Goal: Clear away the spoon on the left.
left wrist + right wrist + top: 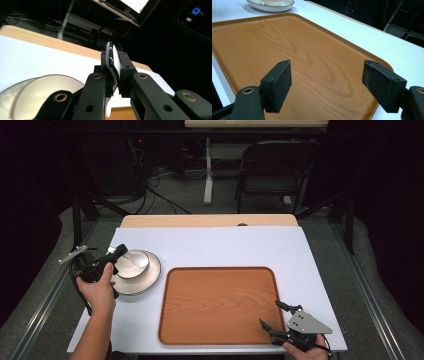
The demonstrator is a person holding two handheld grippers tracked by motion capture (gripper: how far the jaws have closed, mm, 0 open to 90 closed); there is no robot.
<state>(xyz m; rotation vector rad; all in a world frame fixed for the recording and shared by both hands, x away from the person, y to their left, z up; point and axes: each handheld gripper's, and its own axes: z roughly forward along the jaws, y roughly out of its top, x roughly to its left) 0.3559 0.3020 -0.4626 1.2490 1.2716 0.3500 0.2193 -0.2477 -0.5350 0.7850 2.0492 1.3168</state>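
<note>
On the table's left, the left tongs [119,251] clamp the bowl [133,263] rim; the tray [218,305] lies rightward, by the open right tongs [273,315].

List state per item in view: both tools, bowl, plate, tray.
Left tool: shut on the bowl's rim.
Right tool: open, nothing between its jaws, over the tray's near right corner.
Bowl: upright, sitting on the plate, rim gripped.
Plate: flat on the white table top, left of the tray.
Tray: flat on the table, nothing on it.
</note>
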